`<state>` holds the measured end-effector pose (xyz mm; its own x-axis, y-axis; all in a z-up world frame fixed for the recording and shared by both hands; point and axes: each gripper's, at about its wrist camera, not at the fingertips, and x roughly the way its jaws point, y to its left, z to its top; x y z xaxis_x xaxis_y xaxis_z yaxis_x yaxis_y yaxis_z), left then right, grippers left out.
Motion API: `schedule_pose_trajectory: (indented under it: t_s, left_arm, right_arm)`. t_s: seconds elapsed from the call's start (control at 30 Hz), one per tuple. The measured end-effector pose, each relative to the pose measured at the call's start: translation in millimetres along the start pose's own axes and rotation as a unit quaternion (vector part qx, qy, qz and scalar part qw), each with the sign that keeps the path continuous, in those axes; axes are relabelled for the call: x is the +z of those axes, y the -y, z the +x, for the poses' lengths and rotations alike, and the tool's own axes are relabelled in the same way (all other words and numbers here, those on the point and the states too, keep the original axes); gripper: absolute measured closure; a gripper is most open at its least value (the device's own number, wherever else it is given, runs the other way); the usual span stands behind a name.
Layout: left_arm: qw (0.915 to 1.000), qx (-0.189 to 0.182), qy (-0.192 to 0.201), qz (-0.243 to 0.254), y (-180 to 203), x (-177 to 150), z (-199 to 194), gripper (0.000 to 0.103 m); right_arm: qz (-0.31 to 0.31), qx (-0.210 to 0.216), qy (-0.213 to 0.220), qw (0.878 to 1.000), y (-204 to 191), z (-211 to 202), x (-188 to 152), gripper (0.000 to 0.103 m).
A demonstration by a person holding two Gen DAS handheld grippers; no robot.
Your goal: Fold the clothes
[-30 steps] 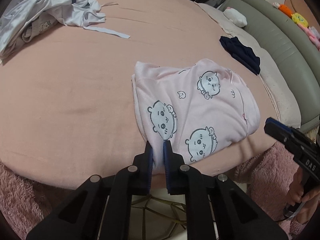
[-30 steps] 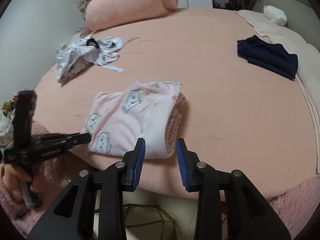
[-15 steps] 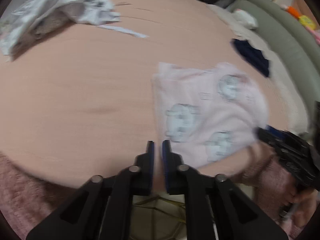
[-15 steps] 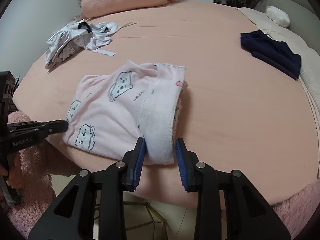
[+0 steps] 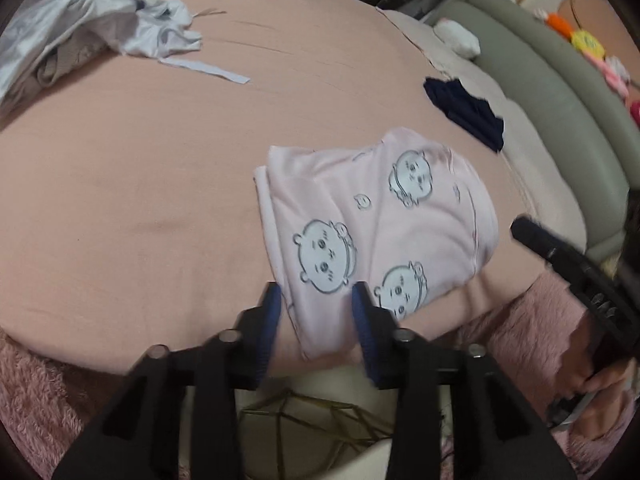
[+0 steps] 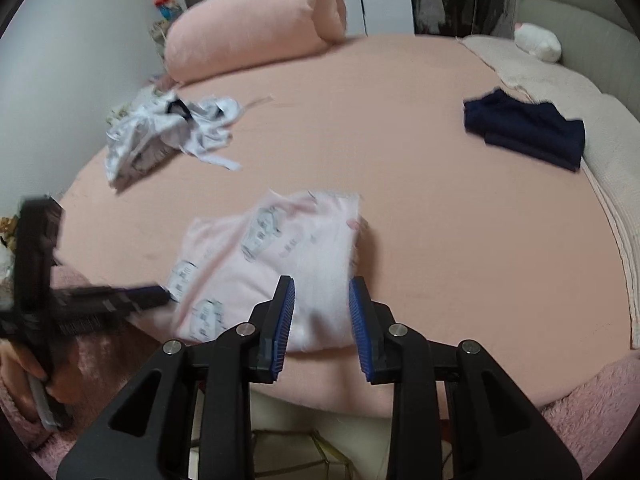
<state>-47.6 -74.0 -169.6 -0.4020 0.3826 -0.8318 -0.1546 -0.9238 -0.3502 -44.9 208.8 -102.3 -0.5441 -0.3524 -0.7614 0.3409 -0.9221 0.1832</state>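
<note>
At the near edge of the round bed [image 6: 440, 208], on its peach-pink cover, lies the folded pink garment [image 5: 372, 232], printed with small cartoon animal faces. Its near corner hangs slightly over the bed's rim.

The left gripper [image 5: 316, 316] hovers over that near left corner with its jaws opening; the cloth's corner shows in the gap between the blue pads, but the pads do not press on it. The right gripper [image 6: 322, 312] stands at the garment's near right end, its jaws spread apart with the thick folded edge showing between them, the pads not touching the cloth as far as the blurred view allows.

Each gripper appears in the other's view, held by a hand [image 5: 600, 376] at the bed's edge, over a fluffy pink rug [image 6: 592, 408].

Far left on the bed sits a crumpled white and grey heap of clothes [image 6: 168, 132]. Far right lies a folded dark navy garment [image 6: 528, 128], beside a cream blanket [image 6: 600, 128]. A rolled pink bolster [image 6: 256, 24] rests at the far side.
</note>
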Motion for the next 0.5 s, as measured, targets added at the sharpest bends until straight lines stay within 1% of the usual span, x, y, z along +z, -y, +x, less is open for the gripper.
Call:
schedule_pose_trajectory:
  t_s: [0.03,0.1,0.17,0.2,0.23,0.3,0.33,0.4,0.47,0.5]
  left_arm:
    - [0.9999,0.006,-0.003,0.009,3.7,-1.3,0.6,0.063]
    - [0.9995,0.017,-0.021,0.017,7.3,-7.2,7.8,0.064]
    - [0.9990,0.010,-0.041,0.014,5.8,-12.0,16.1,0.068]
    - [0.9989,0.006,-0.044,0.014,5.9,-13.0,17.2,0.071]
    - [0.9989,0.006,-0.042,0.020,8.3,-13.5,16.5,0.074]
    - [0.9985,0.025,-0.032,0.036,13.7,-13.9,16.3,0.090]
    - [0.9983,0.032,-0.028,0.041,14.6,-13.8,16.4,0.091]
    - [0.9976,0.045,-0.021,0.048,15.9,-12.9,15.5,0.093]
    - [0.9970,0.057,-0.012,0.052,14.0,-10.9,11.2,0.094]
    - [0.9968,0.062,-0.010,0.049,10.9,-9.9,10.0,0.096]
  right_arm:
    - [-0.010,0.007,-0.007,1.000,-6.1,1.7,-0.5,0.074]
    - [-0.029,0.002,-0.031,0.999,-17.5,11.9,-5.4,0.074]
    - [-0.044,0.000,-0.055,0.998,-26.9,22.8,-10.7,0.074]
    - [-0.041,0.004,-0.069,0.997,-27.6,29.6,-13.9,0.074]
    - [-0.039,0.007,-0.078,0.996,-28.1,34.9,-16.6,0.074]
    - [-0.043,0.002,-0.078,0.996,-28.3,40.2,-18.4,0.075]
    - [-0.043,0.000,-0.078,0.996,-27.5,43.0,-18.5,0.077]
    - [-0.031,-0.001,-0.082,0.996,-21.7,47.0,-18.1,0.084]
    - [-0.017,-0.002,-0.086,0.996,-15.2,50.1,-18.2,0.100]
    - [-0.007,0.002,-0.090,0.996,-10.6,51.6,-18.9,0.102]
